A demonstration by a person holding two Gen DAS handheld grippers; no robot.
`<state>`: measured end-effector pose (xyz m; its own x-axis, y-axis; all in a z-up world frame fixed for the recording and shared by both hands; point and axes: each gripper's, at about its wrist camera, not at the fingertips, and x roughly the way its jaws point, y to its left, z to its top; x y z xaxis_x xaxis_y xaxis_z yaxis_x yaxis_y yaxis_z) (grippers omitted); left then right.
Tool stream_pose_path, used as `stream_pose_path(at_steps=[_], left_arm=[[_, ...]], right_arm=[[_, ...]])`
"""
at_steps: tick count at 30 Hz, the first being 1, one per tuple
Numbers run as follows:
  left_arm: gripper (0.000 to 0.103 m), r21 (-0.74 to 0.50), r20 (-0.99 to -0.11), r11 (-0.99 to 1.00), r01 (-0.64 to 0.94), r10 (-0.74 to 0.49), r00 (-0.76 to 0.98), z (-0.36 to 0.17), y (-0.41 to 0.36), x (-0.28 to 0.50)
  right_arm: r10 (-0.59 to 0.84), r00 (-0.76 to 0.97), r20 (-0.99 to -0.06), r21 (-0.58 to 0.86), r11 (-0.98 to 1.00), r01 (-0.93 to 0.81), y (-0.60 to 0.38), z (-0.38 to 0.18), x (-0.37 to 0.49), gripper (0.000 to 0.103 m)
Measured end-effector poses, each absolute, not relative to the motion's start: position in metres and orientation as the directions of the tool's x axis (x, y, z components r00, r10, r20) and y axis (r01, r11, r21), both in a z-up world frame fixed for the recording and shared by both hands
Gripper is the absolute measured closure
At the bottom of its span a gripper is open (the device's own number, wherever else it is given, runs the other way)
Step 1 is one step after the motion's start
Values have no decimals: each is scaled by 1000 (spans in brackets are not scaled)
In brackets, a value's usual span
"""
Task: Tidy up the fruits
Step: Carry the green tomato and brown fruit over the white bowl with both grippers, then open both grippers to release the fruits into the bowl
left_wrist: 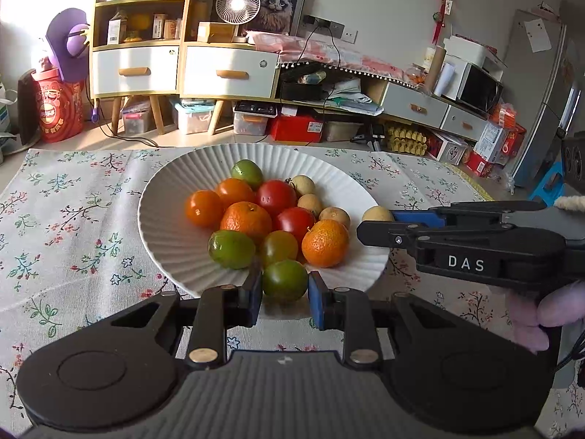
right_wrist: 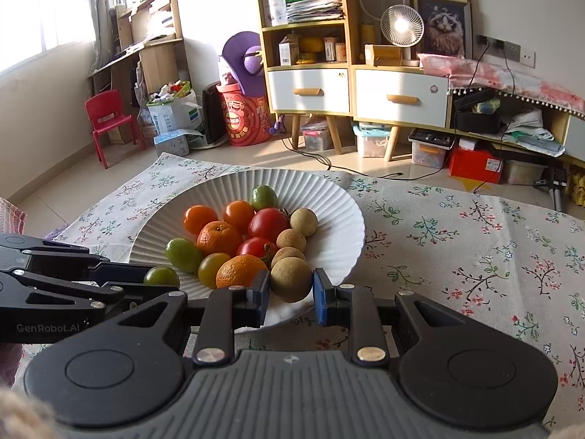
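Observation:
A white ribbed plate (left_wrist: 175,234) (right_wrist: 340,201) on the floral tablecloth holds mixed fruit: oranges, red, orange and green tomatoes, and brown longans. My left gripper (left_wrist: 285,291) is shut on a green tomato (left_wrist: 285,280) at the plate's near rim; it also shows in the right wrist view (right_wrist: 161,276). My right gripper (right_wrist: 291,294) is shut on a brown longan (right_wrist: 291,278) at the plate's near edge; in the left wrist view the longan (left_wrist: 377,214) sits at the tip of that gripper (left_wrist: 387,225).
The floral tablecloth (right_wrist: 475,248) covers the table around the plate. Beyond the table edge stand a shelf unit with white drawers (left_wrist: 139,66), storage boxes on the floor and a red child's chair (right_wrist: 108,117).

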<state>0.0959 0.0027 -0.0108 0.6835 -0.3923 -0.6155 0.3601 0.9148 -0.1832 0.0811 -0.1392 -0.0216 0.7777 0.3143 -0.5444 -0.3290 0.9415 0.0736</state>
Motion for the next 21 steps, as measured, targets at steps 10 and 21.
stream_pose_path(at_steps=[10,21], left_arm=[[84,-169,-598,906,388,-407,690,-12,1,94],[42,-160,-624,906,391,-400,672,4,-4,75]], right_arm=[[322,773,-546,41,932,-359,-136,-25,80,80],[288,797,-531,49,949,-311,-147,2,65,48]])
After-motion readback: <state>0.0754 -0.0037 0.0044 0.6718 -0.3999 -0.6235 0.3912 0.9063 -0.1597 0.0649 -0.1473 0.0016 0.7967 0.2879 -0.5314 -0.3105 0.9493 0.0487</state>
